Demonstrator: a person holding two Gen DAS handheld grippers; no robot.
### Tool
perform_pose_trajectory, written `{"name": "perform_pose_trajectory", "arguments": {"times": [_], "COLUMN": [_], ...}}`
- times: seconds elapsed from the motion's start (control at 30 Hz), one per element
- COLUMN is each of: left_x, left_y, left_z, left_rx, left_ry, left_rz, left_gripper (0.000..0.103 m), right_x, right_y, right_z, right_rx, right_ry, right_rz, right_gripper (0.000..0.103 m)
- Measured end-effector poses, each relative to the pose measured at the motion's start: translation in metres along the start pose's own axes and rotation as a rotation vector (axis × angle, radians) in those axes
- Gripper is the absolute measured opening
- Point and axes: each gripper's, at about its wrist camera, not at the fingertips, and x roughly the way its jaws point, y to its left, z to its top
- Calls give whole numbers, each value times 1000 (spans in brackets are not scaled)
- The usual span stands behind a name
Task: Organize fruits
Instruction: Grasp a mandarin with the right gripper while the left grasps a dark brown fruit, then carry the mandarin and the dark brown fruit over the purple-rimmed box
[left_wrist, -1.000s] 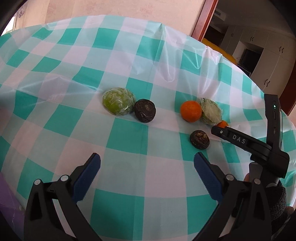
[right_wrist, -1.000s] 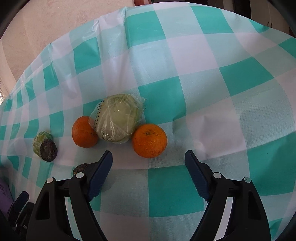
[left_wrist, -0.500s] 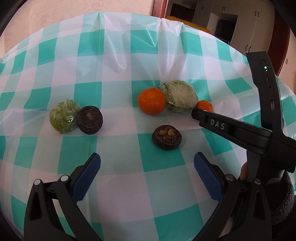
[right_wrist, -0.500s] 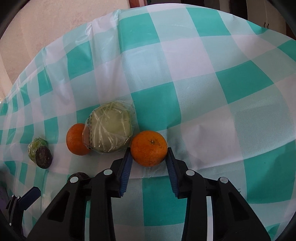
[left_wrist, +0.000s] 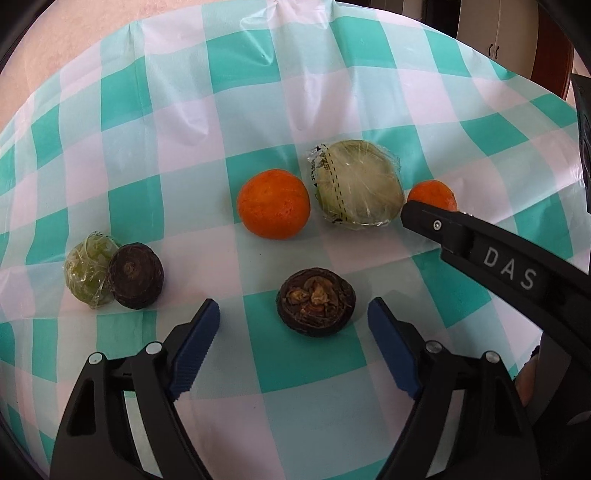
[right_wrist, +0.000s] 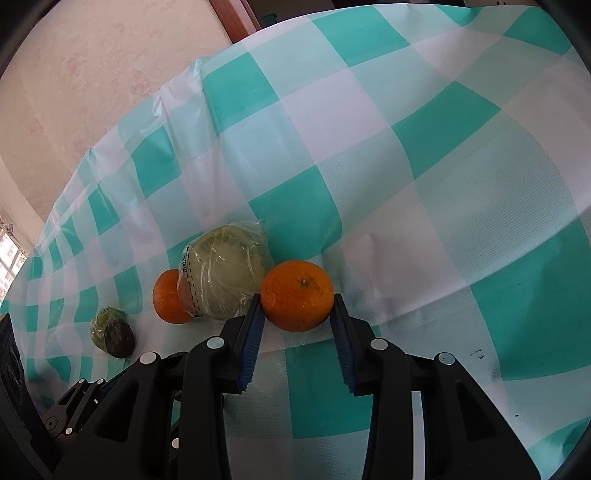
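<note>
Well, the right gripper (right_wrist: 297, 317) is clamped on an orange (right_wrist: 297, 294) that touches the wrapped pale fruit (right_wrist: 225, 271), with bare checked tablecloth (right_wrist: 461, 206) stretching beyond it. Meanwhile the left gripper (left_wrist: 293, 319) gapes wide around a dark shrivelled fruit (left_wrist: 316, 301); another orange (left_wrist: 273, 203) sits just past.

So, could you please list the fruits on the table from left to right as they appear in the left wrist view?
Small wrapped green fruit → dark round fruit → orange → large wrapped pale green fruit → second orange, held by the right gripper.
</note>
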Motion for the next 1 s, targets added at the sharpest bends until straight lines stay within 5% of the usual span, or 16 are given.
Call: {"name": "perform_pose_trajectory", "arguments": {"times": [0.13,0.2,0.27,0.6,1.0], "left_x": [2,-1,0,-30,-63], "left_y": [-1,-1,-3,27,42], "left_z": [5,5,7,-3,-53], "left_rx": [3,8,0,-158,-298], "left_ry": [-5,-19,-41,-168,-201], "left_rz": [9,10,28,56,55], "left_gripper": [77,65,40,39,39], "right_x": [6,6,5,5,0], "right_y": [0,-1,-2,-5,-7], "right_z": [2,2,2,3,0], "right_rx": [0,0,0,7,25], "right_ry": [-2,-1,2,4,-17], "right_rz": [5,7,7,14,-8], "right_gripper": [37,37,37,37,37]}}
